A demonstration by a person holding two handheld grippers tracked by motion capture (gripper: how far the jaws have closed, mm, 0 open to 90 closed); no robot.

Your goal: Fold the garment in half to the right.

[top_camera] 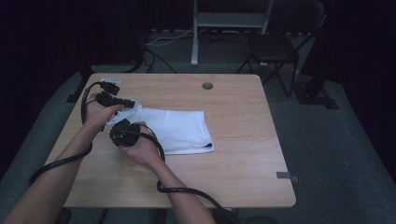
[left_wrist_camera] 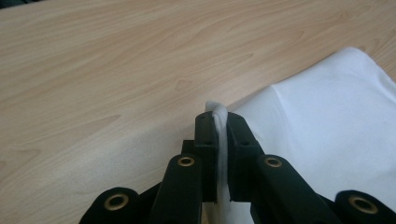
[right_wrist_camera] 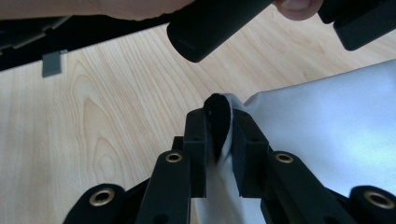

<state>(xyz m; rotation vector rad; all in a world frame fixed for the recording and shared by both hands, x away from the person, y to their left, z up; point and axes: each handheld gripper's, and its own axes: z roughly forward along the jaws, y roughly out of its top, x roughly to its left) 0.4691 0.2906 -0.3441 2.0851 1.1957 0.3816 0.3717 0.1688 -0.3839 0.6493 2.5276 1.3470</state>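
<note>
A white folded cloth (top_camera: 180,130) lies on the wooden table (top_camera: 233,163), left of the middle. Both grippers hold its left edge. My left gripper (top_camera: 131,106) pinches the far left corner; in the left gripper view its jaws (left_wrist_camera: 218,122) are shut on a raised fold of the white cloth (left_wrist_camera: 327,126). My right gripper (top_camera: 119,125) grips the near left corner. In the right gripper view its jaws (right_wrist_camera: 218,122) are shut on a fold of the cloth (right_wrist_camera: 327,126) that has a dark strip in it. The left edge is lifted slightly off the table.
A round cable hole (top_camera: 207,86) sits near the table's far edge. A grey tape strip (top_camera: 286,175) marks the near right corner. Behind the table stand a dark chair (top_camera: 275,46) and a metal stand (top_camera: 224,21). Cables trail off both grippers toward the front.
</note>
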